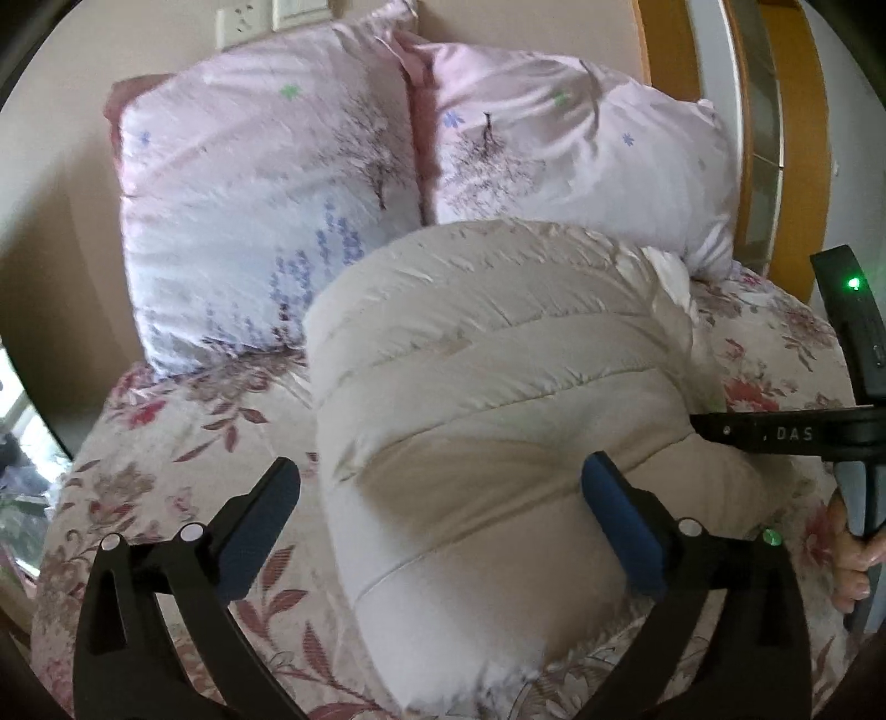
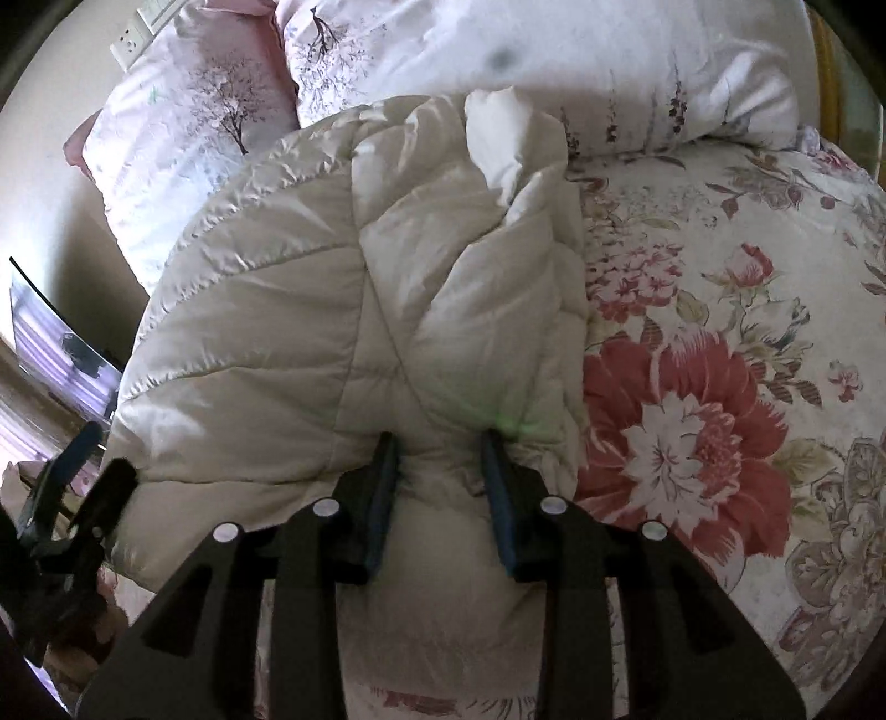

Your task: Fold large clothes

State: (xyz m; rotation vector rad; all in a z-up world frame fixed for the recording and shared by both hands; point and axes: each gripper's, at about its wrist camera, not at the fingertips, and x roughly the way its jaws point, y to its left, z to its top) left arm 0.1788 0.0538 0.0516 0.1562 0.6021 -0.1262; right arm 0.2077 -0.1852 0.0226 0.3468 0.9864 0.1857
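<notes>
Cream quilted puffer jacket, bundled into a thick, bulging heap, lying on the floral bedspread toward the head of the bed, its far end pressed up against the two pillows. Stitched channels running across the padded surface, a paler white lining poking out at the far edge of the heap in the right wrist view. Near edge of the jacket pinched in the right gripper, jaws drawn in close on a fold of the padded fabric, blue pads sunk into it on either side. Left gripper hovering over the near left part of the heap, jaws spread wide apart, nothing between them; right-hand blue pad over the jacket, whether touching the cloth cannot be told, left-hand finger over the bedspread just beside the jacket's edge. Black body of the right gripper reaching in from the right edge of the left wrist view, green light lit on it, a bare hand wrapped around its handle at the lower right. Behind the jacket, two pale pink pillows printed with trees and small flowers, standing side by side and leaning on the beige wall. White wall socket above the left pillow. Wooden headboard frame at the upper right.
</notes>
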